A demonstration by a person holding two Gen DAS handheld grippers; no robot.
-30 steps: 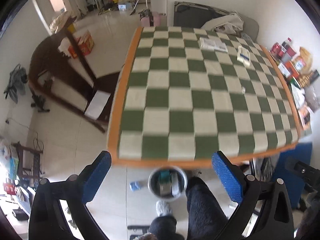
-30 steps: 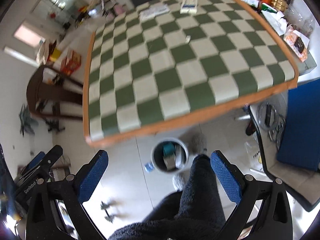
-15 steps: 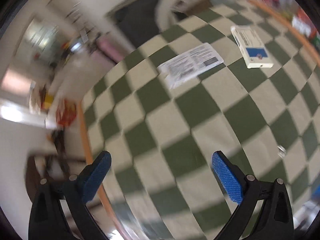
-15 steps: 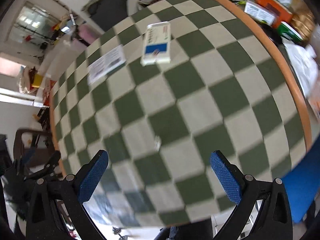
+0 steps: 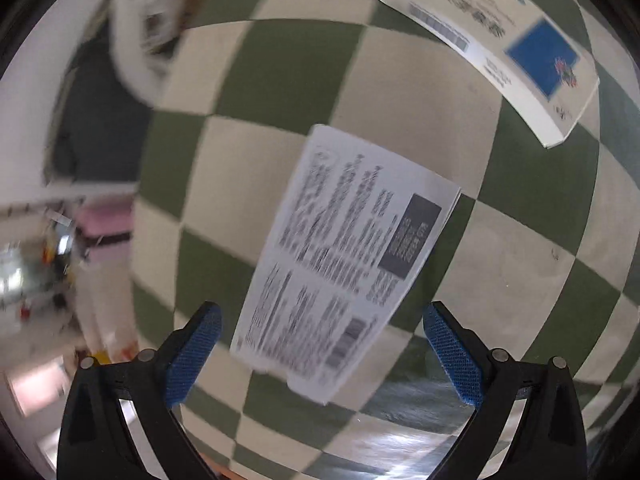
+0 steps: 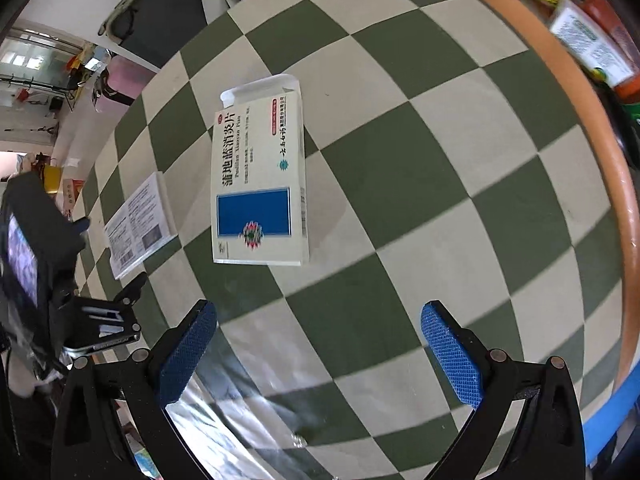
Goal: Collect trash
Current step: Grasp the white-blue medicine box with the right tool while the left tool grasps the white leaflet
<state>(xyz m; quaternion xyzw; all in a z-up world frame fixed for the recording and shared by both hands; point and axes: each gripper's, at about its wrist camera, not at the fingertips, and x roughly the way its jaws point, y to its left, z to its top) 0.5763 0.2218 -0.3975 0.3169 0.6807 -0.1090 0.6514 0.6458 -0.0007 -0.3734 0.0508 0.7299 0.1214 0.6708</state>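
Observation:
A folded printed leaflet (image 5: 344, 256) lies flat on the green-and-cream checkered table (image 5: 256, 80); my left gripper (image 5: 320, 344) is open, its blue pads on either side of the leaflet's near end, just above it. A white medicine box (image 6: 258, 176) with a blue panel lies further right; it also shows in the left wrist view (image 5: 500, 44). My right gripper (image 6: 320, 348) is open and empty, a short way in front of the box. The leaflet (image 6: 136, 224) and the left gripper's body (image 6: 48, 264) show at left in the right wrist view.
The table's orange rim (image 6: 592, 120) curves along the right, with packets and boxes (image 6: 588, 44) beyond it. A small shiny scrap (image 6: 298, 440) lies on the table near my right gripper. A dark chair with clothes (image 5: 120, 80) stands past the far edge.
Both grippers have moved forward and down over the table, from above the floor bin at its near edge. The left now brackets the leaflet; the right is close to the box.

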